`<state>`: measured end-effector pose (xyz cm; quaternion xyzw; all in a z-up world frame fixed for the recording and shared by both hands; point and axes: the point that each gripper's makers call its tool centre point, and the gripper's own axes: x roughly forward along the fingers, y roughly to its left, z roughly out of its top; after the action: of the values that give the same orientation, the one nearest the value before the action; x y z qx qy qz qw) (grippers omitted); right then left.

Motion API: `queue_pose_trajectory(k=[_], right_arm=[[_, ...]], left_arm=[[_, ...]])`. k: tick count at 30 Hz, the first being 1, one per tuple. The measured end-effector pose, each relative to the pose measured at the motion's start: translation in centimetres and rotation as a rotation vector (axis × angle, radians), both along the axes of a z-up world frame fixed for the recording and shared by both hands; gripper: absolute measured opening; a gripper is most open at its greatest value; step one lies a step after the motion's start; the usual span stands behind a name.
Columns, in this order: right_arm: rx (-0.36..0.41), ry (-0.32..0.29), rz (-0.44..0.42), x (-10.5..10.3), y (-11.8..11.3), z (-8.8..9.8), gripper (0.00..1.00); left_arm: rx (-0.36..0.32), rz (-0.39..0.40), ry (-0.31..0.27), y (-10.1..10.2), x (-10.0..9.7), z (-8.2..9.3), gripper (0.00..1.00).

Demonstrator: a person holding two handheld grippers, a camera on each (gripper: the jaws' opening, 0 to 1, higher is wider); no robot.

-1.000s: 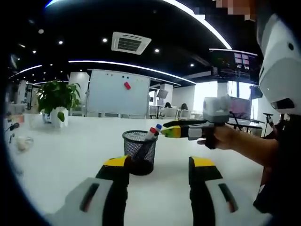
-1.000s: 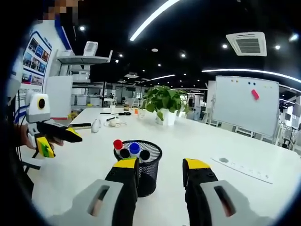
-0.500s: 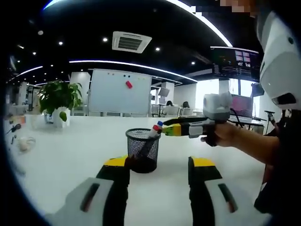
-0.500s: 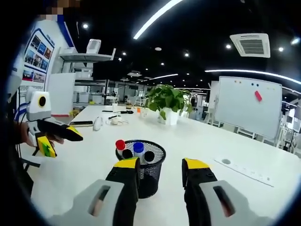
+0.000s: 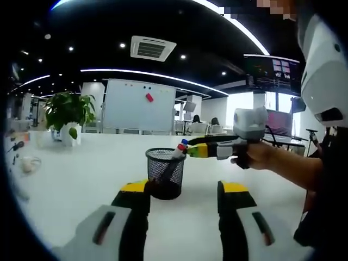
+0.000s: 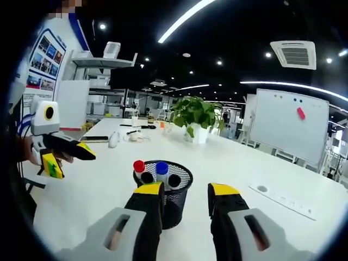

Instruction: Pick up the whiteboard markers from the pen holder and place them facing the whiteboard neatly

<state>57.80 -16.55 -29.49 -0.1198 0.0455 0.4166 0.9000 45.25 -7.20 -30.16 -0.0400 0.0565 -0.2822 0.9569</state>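
A: Status check. Where are the markers?

B: All in the holder (image 6: 161,191), a black mesh cup on the white table (image 6: 228,163). The right gripper view shows 3 caps at the rim: red (image 6: 139,166), blue (image 6: 162,168) and black (image 6: 174,180), plus what may be a 4th dark cap (image 6: 147,177) beside the red. I cannot tell that one for certain.

A: So nothing placed yet?

B: None that I can see. No marker lies on the table in front of the whiteboard (image 6: 276,126). In my judgement the task is at its start: 0 markers out, all of them left to lift and lay down.

A: Tool states?

B: Right gripper (image 6: 187,191): jaws apart, nothing between them, just near side of the holder and above its rim. In the left gripper view, its tips sit close to the marker tops, not touching as far as I can tell. Left gripper (image 5: 185,190): jaws apart too, empty, near the holder but not on it.

A: Which one goes first?

B: Likely the right; it is lined up on the caps. That is a guess only.

A: Anything else on the table?

B: A plant (image 6: 196,115) at the far side and a flat strip (image 6: 283,199) to the right of the holder. The whiteboard stands beyond the table's far edge.
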Motion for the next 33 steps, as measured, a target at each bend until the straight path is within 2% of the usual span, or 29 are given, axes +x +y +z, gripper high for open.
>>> queue_pose_trajectory(k=[12,33], right_arm=[[0.013,0.015,0.005,0.0,0.2,-0.1,0.31],[-0.03,0.0,0.063,-0.3,1.3,-0.2,0.25]], left_arm=[[-0.014,0.006,0.007,0.0,0.0,-0.1,0.5],[-0.02,0.009,0.013,0.1,-0.1,-0.1,0.5]])
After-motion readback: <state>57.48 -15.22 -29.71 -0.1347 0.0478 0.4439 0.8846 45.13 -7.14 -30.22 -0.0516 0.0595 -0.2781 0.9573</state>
